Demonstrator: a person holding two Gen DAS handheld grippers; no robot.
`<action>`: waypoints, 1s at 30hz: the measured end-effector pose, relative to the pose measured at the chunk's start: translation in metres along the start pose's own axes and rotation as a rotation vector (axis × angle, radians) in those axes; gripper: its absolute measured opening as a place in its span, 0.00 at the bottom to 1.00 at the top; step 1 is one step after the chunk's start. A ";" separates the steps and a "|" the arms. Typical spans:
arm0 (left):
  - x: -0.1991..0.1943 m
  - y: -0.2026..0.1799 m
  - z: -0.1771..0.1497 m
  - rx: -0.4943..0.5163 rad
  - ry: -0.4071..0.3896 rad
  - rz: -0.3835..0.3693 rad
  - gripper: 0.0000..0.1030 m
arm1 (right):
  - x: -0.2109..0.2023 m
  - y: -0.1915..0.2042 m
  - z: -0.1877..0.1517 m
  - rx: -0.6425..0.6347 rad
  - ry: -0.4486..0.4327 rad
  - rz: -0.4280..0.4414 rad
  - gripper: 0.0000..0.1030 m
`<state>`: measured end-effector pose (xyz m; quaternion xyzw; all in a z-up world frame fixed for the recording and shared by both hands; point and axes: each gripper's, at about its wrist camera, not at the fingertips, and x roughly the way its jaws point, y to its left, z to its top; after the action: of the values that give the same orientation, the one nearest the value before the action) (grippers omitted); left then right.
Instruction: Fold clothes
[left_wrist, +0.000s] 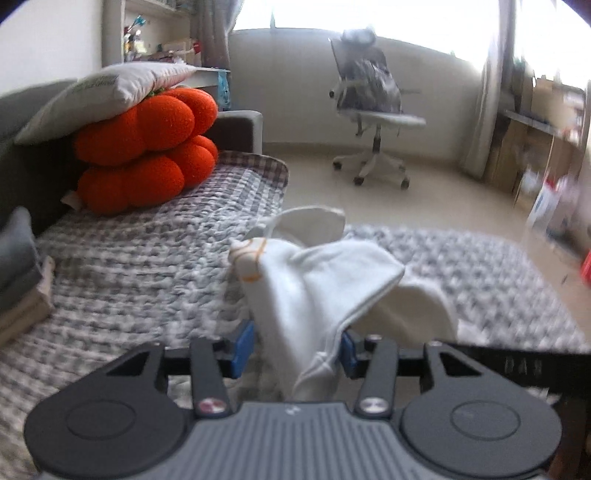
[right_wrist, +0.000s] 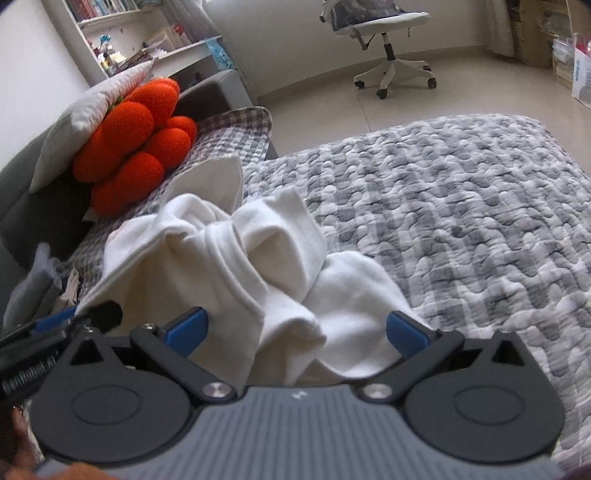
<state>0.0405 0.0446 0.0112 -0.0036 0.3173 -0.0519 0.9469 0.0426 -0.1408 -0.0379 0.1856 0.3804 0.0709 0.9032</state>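
A crumpled white garment (left_wrist: 314, 288) with a small orange print lies bunched on the grey checked bedspread (left_wrist: 140, 266). My left gripper (left_wrist: 294, 350) is shut on a thick fold of it, and the cloth rises from between the blue pads (left_wrist: 242, 347). In the right wrist view the same white garment (right_wrist: 258, 258) is heaped right in front of my right gripper (right_wrist: 297, 330). That gripper stands open, its blue pads (right_wrist: 188, 328) wide apart on either side of the heap. The left gripper's tip (right_wrist: 55, 321) shows at the left edge, at the garment's corner.
Orange pumpkin cushions (left_wrist: 144, 155) under a white pillow (left_wrist: 103, 92) lean on the grey sofa back. Folded grey and beige clothes (left_wrist: 18, 273) are stacked at the left. Past the bedspread (right_wrist: 461, 221) a white office chair (left_wrist: 373, 110) stands on the tiled floor, shelves and boxes behind.
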 end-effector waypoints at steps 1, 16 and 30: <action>0.003 0.000 0.000 -0.016 -0.003 -0.013 0.47 | 0.001 -0.001 0.001 0.005 0.001 -0.004 1.00; 0.007 -0.024 0.001 0.053 -0.077 -0.076 0.11 | -0.018 -0.025 0.010 0.036 -0.043 -0.058 1.00; -0.022 -0.054 -0.019 0.212 -0.044 -0.381 0.10 | -0.068 -0.049 0.008 0.080 -0.118 -0.013 1.00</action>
<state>0.0064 -0.0067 0.0109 0.0351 0.2828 -0.2629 0.9218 0.0003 -0.2060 -0.0071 0.2228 0.3303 0.0387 0.9164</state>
